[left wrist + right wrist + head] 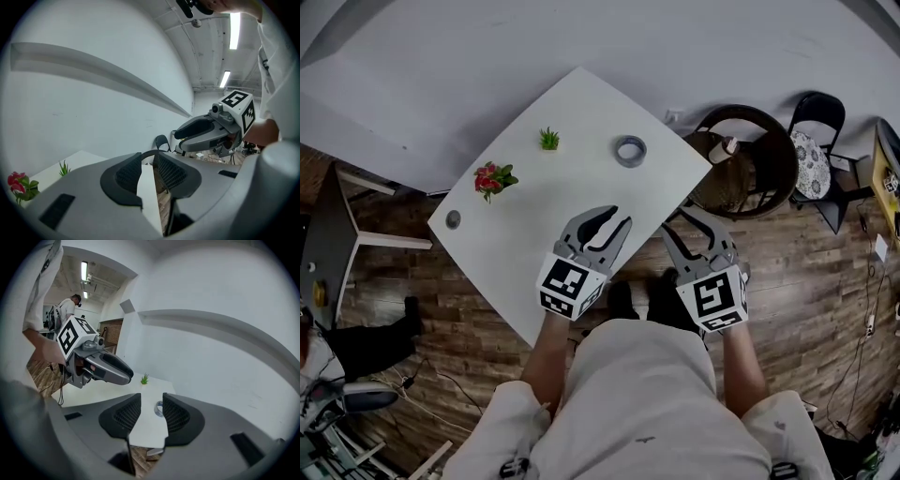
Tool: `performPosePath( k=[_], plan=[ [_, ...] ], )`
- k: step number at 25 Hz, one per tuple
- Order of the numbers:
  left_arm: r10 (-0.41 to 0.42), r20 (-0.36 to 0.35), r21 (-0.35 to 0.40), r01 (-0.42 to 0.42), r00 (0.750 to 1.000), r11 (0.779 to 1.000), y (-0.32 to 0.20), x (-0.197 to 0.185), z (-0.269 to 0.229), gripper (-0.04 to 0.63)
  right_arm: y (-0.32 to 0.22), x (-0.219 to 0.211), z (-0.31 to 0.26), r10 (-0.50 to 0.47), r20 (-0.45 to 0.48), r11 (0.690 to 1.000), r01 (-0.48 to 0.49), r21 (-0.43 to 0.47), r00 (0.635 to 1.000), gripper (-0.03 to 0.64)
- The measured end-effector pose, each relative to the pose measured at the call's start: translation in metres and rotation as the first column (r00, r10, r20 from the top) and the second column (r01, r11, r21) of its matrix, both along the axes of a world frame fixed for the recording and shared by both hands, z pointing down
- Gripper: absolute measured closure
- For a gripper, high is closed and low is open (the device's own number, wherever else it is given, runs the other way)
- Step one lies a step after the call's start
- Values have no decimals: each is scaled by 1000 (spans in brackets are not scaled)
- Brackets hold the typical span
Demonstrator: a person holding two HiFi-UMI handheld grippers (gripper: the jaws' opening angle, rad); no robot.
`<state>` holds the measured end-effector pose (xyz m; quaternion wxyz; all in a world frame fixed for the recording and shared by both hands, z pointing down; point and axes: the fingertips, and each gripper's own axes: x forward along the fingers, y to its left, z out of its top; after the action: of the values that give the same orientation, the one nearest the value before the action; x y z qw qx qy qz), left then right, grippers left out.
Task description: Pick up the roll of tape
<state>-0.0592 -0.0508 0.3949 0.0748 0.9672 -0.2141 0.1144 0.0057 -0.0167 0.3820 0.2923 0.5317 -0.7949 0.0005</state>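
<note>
The grey roll of tape (630, 150) lies flat near the far right corner of the white table (553, 202). Both grippers hover at the table's near edge, well short of the roll. My left gripper (614, 217) is over the tabletop's near corner, jaws open and empty (147, 161). My right gripper (680, 220) hangs just off the table's right edge above the wooden floor, jaws open wide with nothing in them (151, 404). In the right gripper view the tape (158, 408) shows far off in the gap between the pads.
A red flower pot (492, 178), a small green plant (548, 139) and a small grey disc (453, 219) stand on the table's left part. A round dark table (750, 159) and a black chair (814, 141) are right of the table. A person (70, 305) stands in the background.
</note>
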Motion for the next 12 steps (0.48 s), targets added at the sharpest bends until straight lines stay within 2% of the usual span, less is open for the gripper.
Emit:
performPosePath(
  k=[7, 12],
  plan=[
    [-3, 34, -33, 4, 999, 999, -6, 14, 20, 477, -7, 10, 11, -23, 4, 999, 23, -43, 1000, 469],
    [-46, 60, -59, 50, 997, 997, -26, 18, 35, 476, -28, 18, 17, -60, 14, 997, 61, -46, 998, 472]
  ],
)
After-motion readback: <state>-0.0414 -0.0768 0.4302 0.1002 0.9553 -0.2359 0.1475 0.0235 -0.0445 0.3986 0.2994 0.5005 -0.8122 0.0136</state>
